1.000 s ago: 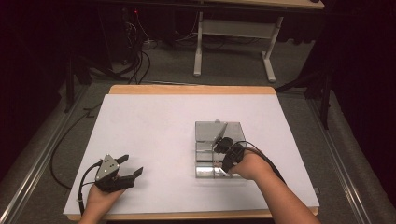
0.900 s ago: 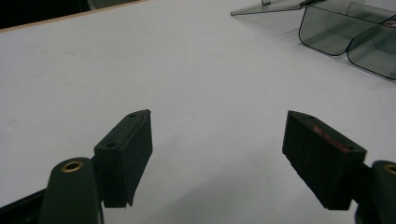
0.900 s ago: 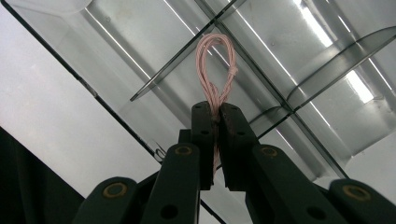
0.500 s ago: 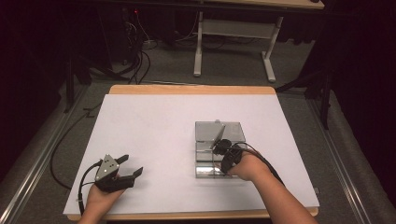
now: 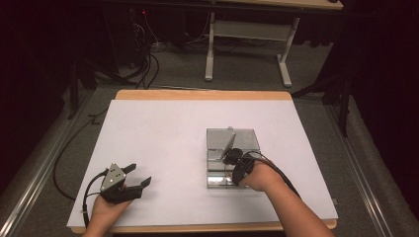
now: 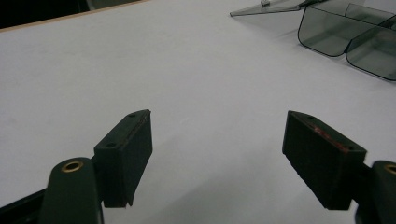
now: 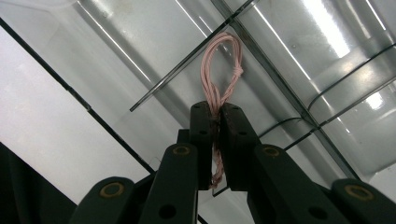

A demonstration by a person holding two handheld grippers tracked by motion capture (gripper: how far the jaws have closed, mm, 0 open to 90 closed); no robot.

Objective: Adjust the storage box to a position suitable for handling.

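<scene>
While our right gripper (image 7: pixel 215 116) pinches a twisted loop of pink cord (image 7: pixel 222 65) between closed jaws, we hold it low over the clear compartment box (image 5: pixel 217 140), whose dividers run as dark lines beneath the loop in the right gripper view. In the high view that gripper (image 5: pixel 232 157) sits over the box's middle section, at about five o'clock from the table's centre, with the hinged lid (image 5: pixel 229 140) standing tilted up just beyond it at twelve o'clock.

We judge the work partway through: the cord is picked up and brought to the box, but it is not yet released into a compartment. We cannot tell which compartment lies directly under it, nor whether the cord's tail touches the floor of the box. What seems left is to lower, let go, and perhaps shut the lid.

Our left gripper (image 5: pixel 132 180) rests near the table's front edge at about seven o'clock, jaws spread wide and empty, pointing toward the box (image 6: pixel 345 37) at two o'clock in its own view.

For room, the white table (image 5: pixel 158 128) lies bare from nine through twelve o'clock, so the left hand has free travel. The right hand is hemmed: the raised lid ahead, thin divider walls below, and the table's front edge close behind the wrist.
</scene>
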